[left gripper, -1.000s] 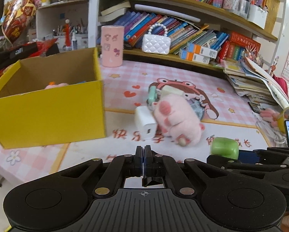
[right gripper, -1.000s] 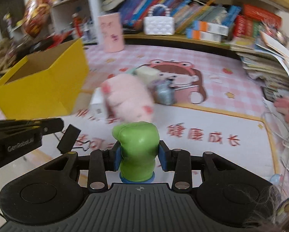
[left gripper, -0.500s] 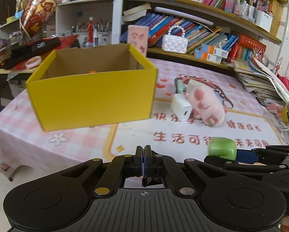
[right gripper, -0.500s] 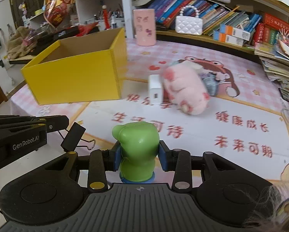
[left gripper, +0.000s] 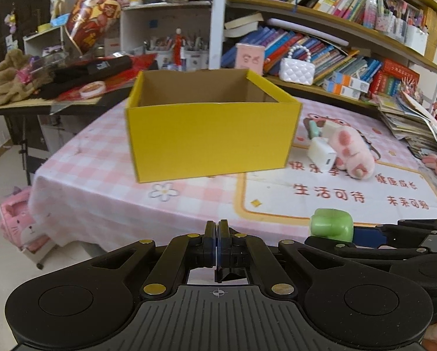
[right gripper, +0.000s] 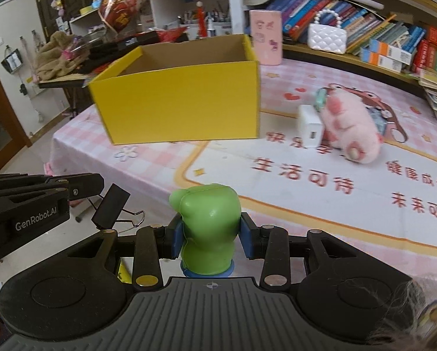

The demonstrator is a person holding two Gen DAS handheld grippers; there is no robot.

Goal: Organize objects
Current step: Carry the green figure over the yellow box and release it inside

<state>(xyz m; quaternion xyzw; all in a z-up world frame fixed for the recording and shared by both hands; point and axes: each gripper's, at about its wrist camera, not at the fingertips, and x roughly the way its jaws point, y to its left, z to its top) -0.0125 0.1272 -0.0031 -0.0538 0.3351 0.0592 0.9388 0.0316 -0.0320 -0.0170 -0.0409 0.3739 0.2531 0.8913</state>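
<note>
I carry the green rubber figure (right gripper: 208,228) clenched in my right gripper (right gripper: 209,238) and a black binder clip (right gripper: 111,209) pinched in my closed left gripper (left gripper: 218,244), advising release only above the open yellow cardboard box (left gripper: 212,134).

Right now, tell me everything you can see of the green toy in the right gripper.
The green toy is a smooth, glossy, rounded figure that looks like soft plastic or rubber, with a bulging top, a narrower body and a blue base. It stands upright between the blue pads of the right gripper, which press on its two sides. It is held in the air near the edge of the table, short of the yellow box. Nothing else touches it.
</note>
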